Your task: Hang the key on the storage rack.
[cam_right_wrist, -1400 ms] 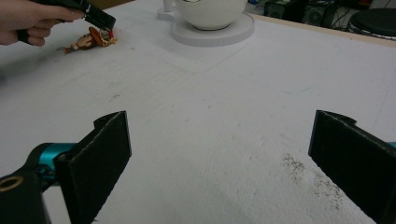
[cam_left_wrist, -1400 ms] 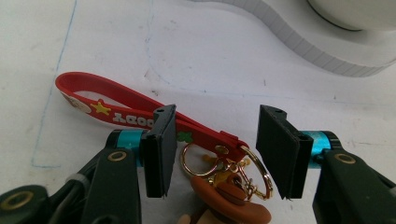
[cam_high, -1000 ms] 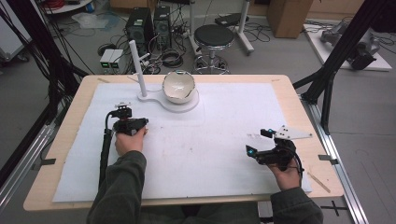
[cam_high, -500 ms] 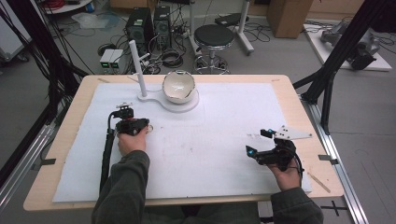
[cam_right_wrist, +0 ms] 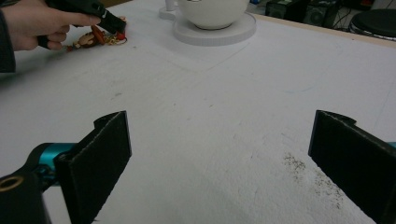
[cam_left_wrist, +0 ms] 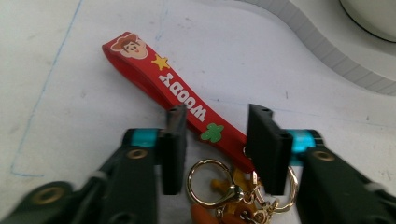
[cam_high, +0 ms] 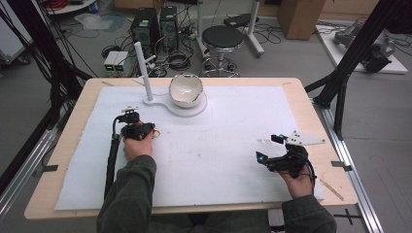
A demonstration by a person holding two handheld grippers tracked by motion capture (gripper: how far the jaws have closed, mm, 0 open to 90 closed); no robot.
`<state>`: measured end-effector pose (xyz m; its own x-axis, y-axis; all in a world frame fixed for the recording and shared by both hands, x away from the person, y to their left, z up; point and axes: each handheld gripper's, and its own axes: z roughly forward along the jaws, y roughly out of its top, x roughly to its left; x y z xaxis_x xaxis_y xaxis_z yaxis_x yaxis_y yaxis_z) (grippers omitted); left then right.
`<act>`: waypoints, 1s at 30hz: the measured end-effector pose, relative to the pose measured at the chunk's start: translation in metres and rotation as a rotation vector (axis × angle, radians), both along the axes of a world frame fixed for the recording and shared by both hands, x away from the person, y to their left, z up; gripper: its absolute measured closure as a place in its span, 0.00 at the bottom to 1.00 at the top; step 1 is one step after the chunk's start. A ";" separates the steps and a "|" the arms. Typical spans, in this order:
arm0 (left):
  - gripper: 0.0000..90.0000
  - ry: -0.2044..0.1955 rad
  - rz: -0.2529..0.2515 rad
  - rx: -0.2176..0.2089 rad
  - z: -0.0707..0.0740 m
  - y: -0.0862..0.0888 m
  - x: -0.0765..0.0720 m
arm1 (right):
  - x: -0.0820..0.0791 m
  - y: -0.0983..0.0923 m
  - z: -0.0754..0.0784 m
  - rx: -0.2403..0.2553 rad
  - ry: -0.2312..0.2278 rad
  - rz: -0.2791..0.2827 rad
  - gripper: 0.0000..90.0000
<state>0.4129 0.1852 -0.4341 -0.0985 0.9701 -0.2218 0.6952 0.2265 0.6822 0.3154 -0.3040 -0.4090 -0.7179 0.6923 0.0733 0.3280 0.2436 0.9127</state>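
A red "WOODY" keychain strap lies flat on the white sheet, with gold rings and small charms at its near end. My left gripper points down over it, one jaw on each side of the strap. The jaws have just been closing, and white sheet still shows between the strap and the right jaw. From above, the left gripper sits left of centre, the keychain peeking out beside it. My right gripper rests at the near right, wide open with nothing between its jaws.
A white bowl sits on a white stand base with an upright post at the back of the table. The base's edge curves close beyond the strap. A white sheet covers the wooden table.
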 end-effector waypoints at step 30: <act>0.79 -0.078 -0.164 -0.087 -0.001 -0.006 -0.002 | -0.001 -0.001 0.001 0.005 -0.003 -0.007 0.06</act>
<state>0.4108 0.1792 -0.4349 0.0803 0.9486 -0.3062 0.6734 0.1748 0.7183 0.3148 -0.3049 -0.4083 -0.7130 0.6972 0.0746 0.3273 0.2368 0.9148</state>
